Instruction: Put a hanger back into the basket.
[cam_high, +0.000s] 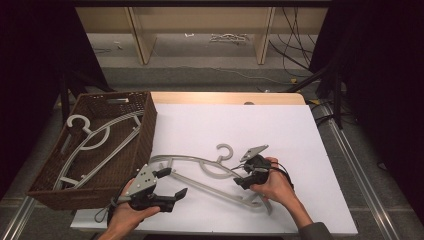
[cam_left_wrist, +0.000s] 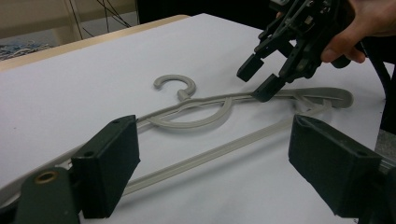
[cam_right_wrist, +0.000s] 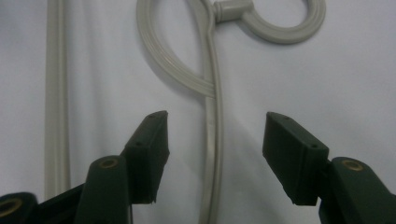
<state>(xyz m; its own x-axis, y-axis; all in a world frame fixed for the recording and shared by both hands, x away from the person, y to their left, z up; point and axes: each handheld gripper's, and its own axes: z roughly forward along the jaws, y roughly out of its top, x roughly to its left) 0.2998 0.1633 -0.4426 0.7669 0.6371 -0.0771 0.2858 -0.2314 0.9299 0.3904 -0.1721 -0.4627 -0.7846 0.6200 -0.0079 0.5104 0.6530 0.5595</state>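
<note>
A grey plastic hanger (cam_high: 192, 159) lies flat on the white tabletop (cam_high: 225, 120), hook pointing away from me. My left gripper (cam_high: 172, 182) is open near the hanger's left end, and in the left gripper view the hanger (cam_left_wrist: 205, 122) lies ahead of its wide-apart jaws (cam_left_wrist: 215, 163). My right gripper (cam_high: 241, 175) is open just above the hanger's right shoulder. In the right gripper view the hanger's arm (cam_right_wrist: 212, 135) runs between its jaws (cam_right_wrist: 217, 140) without being clamped. The left gripper view shows the right gripper (cam_left_wrist: 257, 80) with one tip down at the hanger's arm.
A brown wicker basket (cam_high: 147, 130) stands at the table's left with two more grey hangers (cam_high: 95, 145) inside. Beyond the table's far wooden edge (cam_high: 225, 97) are shelf legs and cables on the floor. Bare white surface lies behind and right of the hanger.
</note>
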